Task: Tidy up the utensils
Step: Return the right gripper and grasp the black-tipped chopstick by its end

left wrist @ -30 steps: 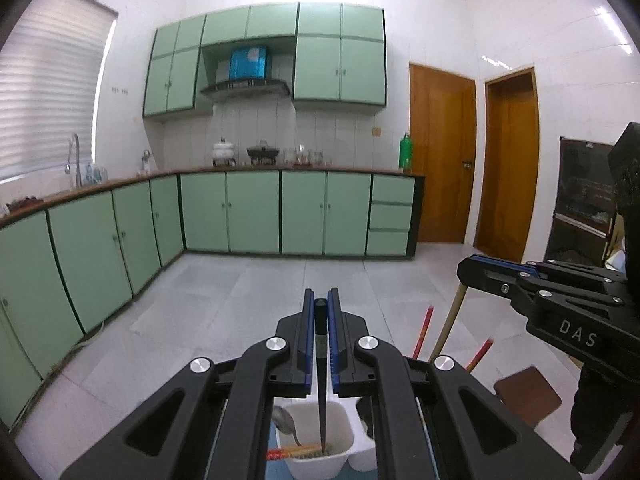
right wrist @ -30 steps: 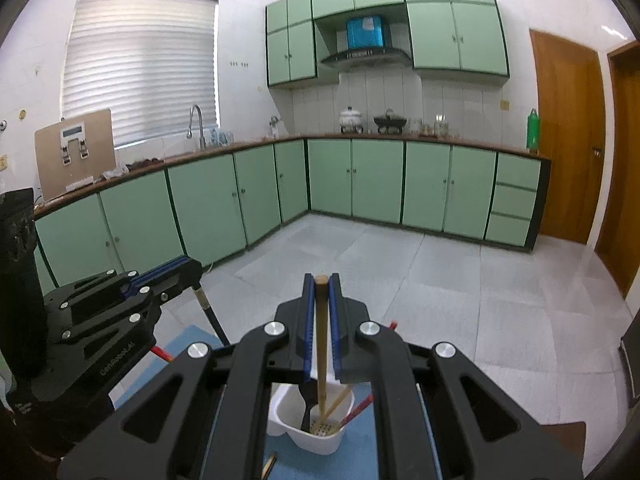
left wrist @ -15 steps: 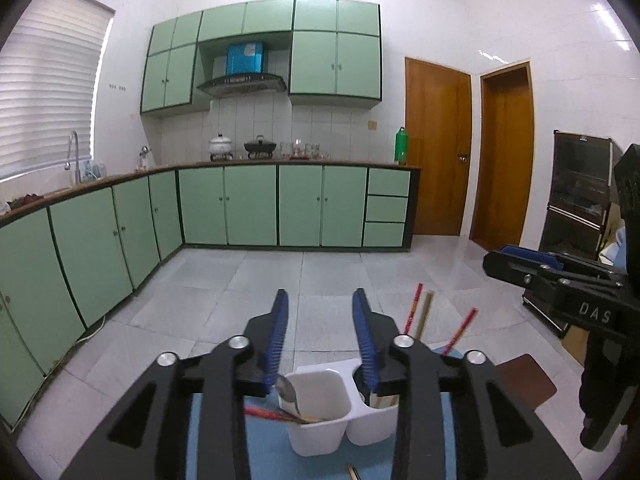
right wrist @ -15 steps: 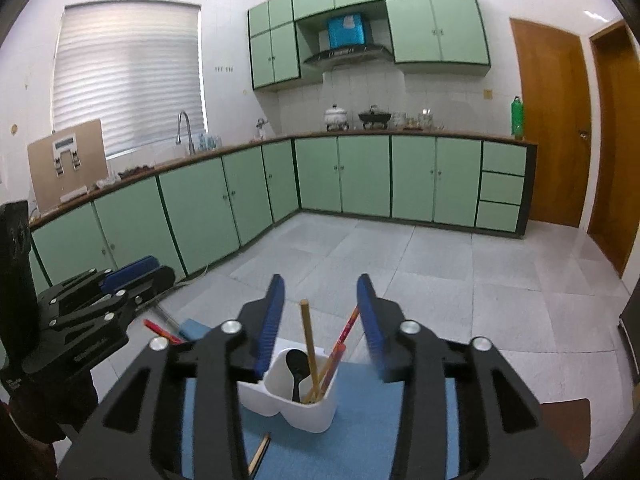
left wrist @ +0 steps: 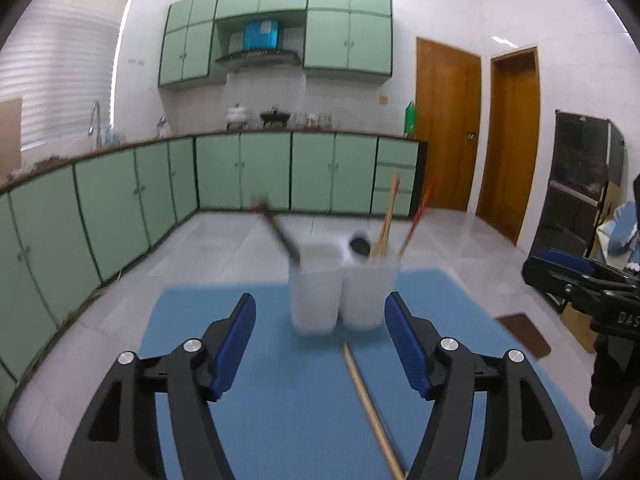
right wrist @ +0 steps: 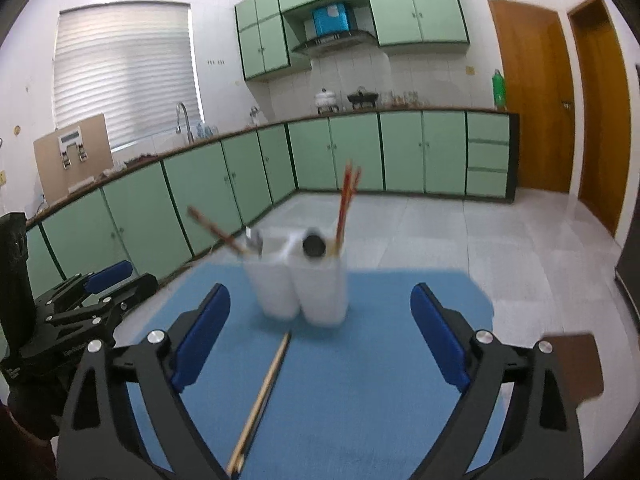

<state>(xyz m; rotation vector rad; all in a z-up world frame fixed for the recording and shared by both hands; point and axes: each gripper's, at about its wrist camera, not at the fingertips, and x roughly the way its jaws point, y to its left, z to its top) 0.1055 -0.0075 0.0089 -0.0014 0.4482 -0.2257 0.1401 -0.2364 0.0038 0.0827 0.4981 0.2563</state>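
Note:
A white two-compartment utensil holder (left wrist: pixel 344 292) (right wrist: pixel 300 280) stands on a blue mat (left wrist: pixel 280 400) (right wrist: pixel 360 380). Its left compartment holds a dark-handled utensil (left wrist: pixel 276 232) leaning left. Its right compartment holds wooden and red chopsticks (left wrist: pixel 390 216) (right wrist: pixel 346 200) and a dark spoon (right wrist: pixel 314 246). One wooden chopstick (left wrist: pixel 370 404) (right wrist: pixel 262 396) lies on the mat in front of the holder. My left gripper (left wrist: pixel 320 344) is open and empty, short of the holder. My right gripper (right wrist: pixel 320 336) is open and empty, also short of it.
The mat covers a small table with floor beyond it. Green kitchen cabinets (left wrist: pixel 240 176) line the far wall and left side. Two wooden doors (left wrist: pixel 446 124) are at the right. A brown pad (right wrist: pixel 572 364) lies off the mat's right edge.
Both grippers opened, letting go of the utensils they held over the holder, then drew back and lowered. The holder now stands farther ahead, and the images are motion-blurred.

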